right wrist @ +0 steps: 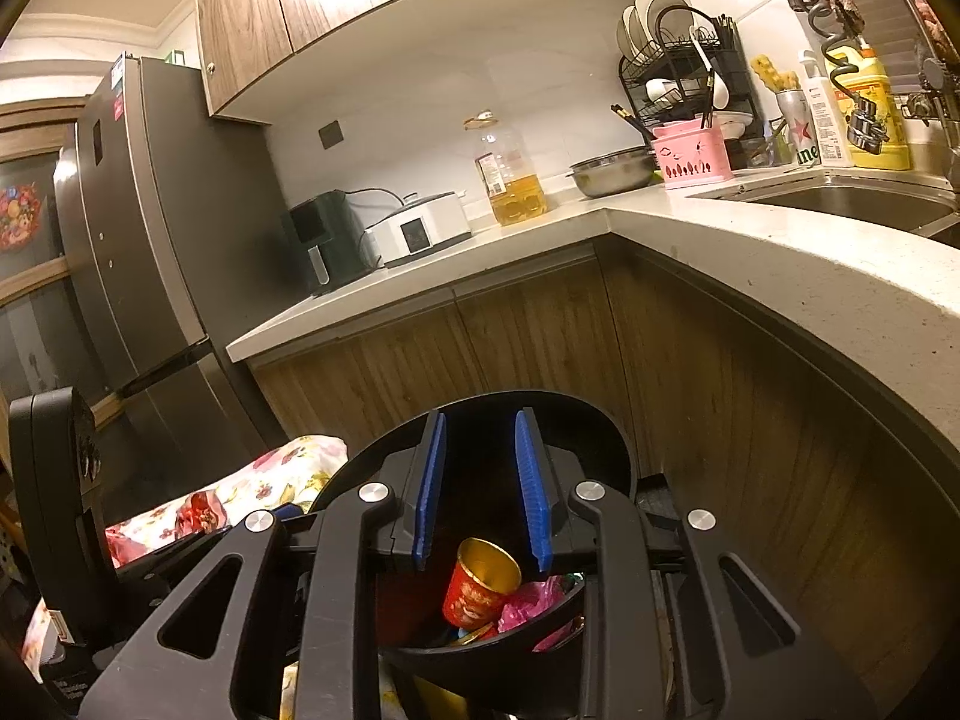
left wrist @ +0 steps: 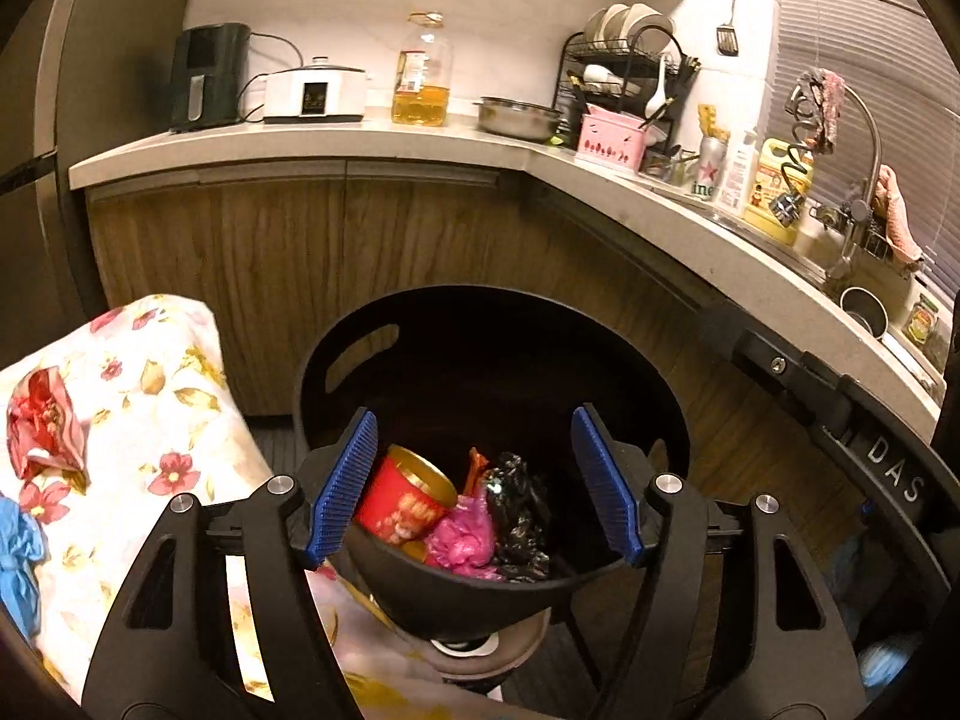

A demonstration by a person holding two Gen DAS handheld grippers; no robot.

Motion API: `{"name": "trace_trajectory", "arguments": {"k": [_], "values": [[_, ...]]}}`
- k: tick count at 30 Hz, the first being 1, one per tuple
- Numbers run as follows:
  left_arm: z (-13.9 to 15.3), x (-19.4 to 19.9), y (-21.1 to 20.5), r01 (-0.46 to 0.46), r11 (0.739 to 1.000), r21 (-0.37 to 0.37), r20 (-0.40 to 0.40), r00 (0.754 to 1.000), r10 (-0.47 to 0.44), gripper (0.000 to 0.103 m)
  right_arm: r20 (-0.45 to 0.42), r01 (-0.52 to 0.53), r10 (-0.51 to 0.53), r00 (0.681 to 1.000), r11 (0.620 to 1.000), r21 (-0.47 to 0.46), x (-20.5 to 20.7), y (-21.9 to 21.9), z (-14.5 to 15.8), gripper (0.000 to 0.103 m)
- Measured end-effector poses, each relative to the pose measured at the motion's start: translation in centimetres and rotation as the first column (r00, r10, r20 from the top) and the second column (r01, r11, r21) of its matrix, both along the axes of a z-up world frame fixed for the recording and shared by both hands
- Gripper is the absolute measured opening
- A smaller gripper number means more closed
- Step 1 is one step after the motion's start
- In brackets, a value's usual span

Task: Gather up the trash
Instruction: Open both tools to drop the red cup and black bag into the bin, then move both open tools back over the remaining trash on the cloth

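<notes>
The round black plastic trash bin (left wrist: 336, 354) sits right below both grippers, with a red and gold paper cup (left wrist: 408, 504), a pink plastic bag (left wrist: 465, 537) and a crinkly black bag (left wrist: 516, 516) already inside. The left gripper (left wrist: 474, 486) is wide open and holds nothing. The right gripper (right wrist: 480, 492) is partly open and holds nothing too. More trash waits off to the left: a crumpled red wrapper (left wrist: 42, 426) and a blue glove (left wrist: 18, 552) lie on the flowery white cloth (left wrist: 150, 372). The left gripper looks nearer to them. Behind stand the pale stone counter (left wrist: 300, 141) and the wooden cupboards (left wrist: 270, 252).
</notes>
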State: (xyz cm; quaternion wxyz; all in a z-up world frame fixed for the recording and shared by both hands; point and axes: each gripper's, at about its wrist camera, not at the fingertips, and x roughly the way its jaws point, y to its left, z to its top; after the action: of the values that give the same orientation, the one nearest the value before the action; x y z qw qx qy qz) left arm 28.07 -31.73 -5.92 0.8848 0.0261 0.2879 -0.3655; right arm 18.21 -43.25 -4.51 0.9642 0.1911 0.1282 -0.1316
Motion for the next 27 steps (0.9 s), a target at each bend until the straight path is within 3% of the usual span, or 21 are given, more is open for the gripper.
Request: {"name": "trace_trajectory", "arguments": {"k": [4,9,13,20,27], "values": [[0.2,-0.4,1.3,-0.036,0.999,-0.004,0.008,0.999,0.036,0.07,-0.01,0.001,-0.001,1.0,1.0,-0.006,0.0,0.4,-0.1,0.03],[0.5,-1.3,3.6,-0.102,0.995,-0.012,0.033,0.994,0.102,0.076,-0.01,0.001,-0.001,1.0,1.0,-0.025,-0.2,1.3,0.0,0.047],[1.0,-2.1,6.0,-0.192,0.981,-0.015,0.071,0.979,0.193,0.08,-0.012,-0.004,0.004,1.0,0.999,-0.037,-0.3,1.9,0.0,0.054],[1.5,-3.8,10.7,-0.332,0.943,-0.022,0.129,0.934,0.333,0.083,-0.019,-0.027,0.026,0.999,0.999,-0.04,-0.4,4.0,-0.3,0.061],[1.0,-4.8,16.9,-0.476,0.879,-0.024,0.136,0.87,0.474,0.083,-0.021,-0.071,0.07,0.997,0.996,-0.052,-0.5,7.4,-0.7,0.064]]}}
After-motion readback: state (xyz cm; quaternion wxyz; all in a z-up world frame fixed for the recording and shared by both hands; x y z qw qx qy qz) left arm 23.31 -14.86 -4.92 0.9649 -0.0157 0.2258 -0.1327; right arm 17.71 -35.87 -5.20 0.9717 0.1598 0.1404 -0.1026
